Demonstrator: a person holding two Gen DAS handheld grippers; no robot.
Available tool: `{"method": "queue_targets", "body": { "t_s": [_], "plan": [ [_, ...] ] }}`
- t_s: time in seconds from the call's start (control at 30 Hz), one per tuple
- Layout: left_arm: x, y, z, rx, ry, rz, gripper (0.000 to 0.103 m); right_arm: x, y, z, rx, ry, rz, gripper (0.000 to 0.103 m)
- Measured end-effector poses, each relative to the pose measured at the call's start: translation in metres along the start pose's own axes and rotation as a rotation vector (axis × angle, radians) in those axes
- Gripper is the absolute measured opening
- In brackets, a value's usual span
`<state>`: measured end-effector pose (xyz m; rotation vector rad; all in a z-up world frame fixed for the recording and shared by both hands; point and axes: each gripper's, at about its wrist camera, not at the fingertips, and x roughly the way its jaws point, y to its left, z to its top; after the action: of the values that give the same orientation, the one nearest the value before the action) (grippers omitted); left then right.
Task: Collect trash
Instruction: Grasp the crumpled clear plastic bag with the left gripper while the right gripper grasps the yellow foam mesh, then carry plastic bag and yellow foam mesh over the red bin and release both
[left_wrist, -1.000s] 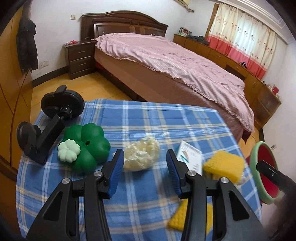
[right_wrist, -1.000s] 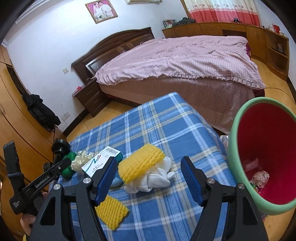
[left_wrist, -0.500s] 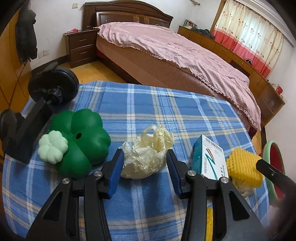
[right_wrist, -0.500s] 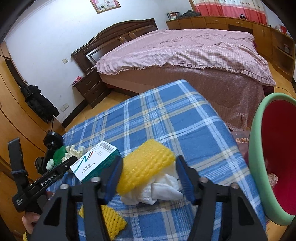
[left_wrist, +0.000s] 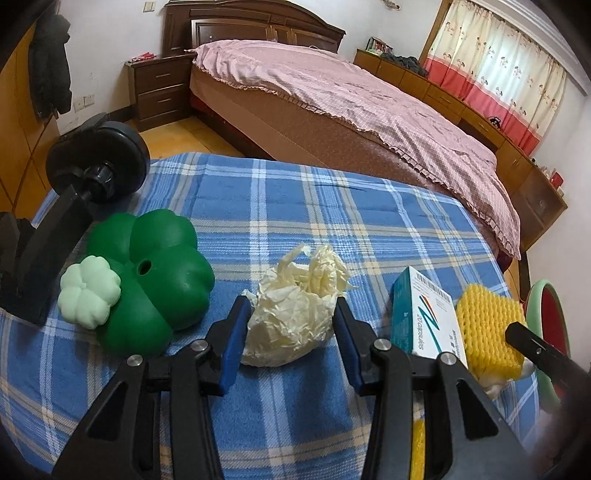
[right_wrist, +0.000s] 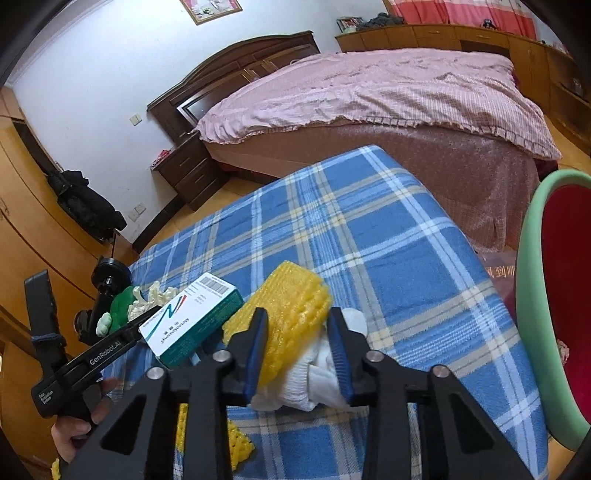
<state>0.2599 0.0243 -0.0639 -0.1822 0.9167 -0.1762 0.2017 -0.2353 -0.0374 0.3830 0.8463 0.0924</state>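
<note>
On the blue plaid tablecloth (left_wrist: 295, 206) lies a crumpled cream wad (left_wrist: 295, 314). My left gripper (left_wrist: 290, 326) straddles it, its jaws closing, and both blue pads touch its sides. A yellow foam net (right_wrist: 291, 306) rests on a white cloth (right_wrist: 310, 380). My right gripper (right_wrist: 297, 332) is closing on that pair, and the foam is squeezed between its pads. The foam net (left_wrist: 487, 332) also shows at the right edge of the left wrist view. A teal and white medicine box (left_wrist: 424, 317) sits between the two pieces of trash, tilted; the box (right_wrist: 192, 321) leans against the foam.
A bin with a green rim and red inside (right_wrist: 535, 295) stands off the table's right side. A green clover toy (left_wrist: 155, 273) and a black stand (left_wrist: 74, 192) sit at the left. A second yellow foam piece (right_wrist: 236, 439) lies near the front edge. A bed (left_wrist: 351, 99) lies beyond.
Both grippers have come down and forward over the table. The right jaws have narrowed onto the yellow foam and white cloth. The cream wad now sits between the left pads.
</note>
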Motion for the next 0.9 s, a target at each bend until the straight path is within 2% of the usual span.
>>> {"method": "queue_targets", "body": {
  "t_s": [0.17,0.27,0.4,0.57,0.9],
  "plan": [
    [-0.003,-0.001,-0.001,0.0,-0.003,-0.023,0.03,-0.013,0.005,-0.001,-0.011,-0.045,0.014,0.019],
    [-0.006,-0.001,-0.001,-0.011,-0.008,-0.026,0.027,-0.022,0.008,0.0,-0.015,-0.068,0.032,0.016],
    [-0.015,0.0,-0.003,-0.039,-0.017,-0.046,0.025,-0.032,0.008,-0.001,-0.016,-0.09,0.047,0.015],
    [-0.043,-0.003,-0.005,-0.057,-0.069,-0.088,0.025,-0.051,0.011,-0.005,-0.022,-0.126,0.073,0.015],
    [-0.1,-0.023,-0.01,-0.031,-0.149,-0.168,0.025,-0.086,0.015,-0.011,-0.013,-0.172,0.113,0.015]
  ]
}}
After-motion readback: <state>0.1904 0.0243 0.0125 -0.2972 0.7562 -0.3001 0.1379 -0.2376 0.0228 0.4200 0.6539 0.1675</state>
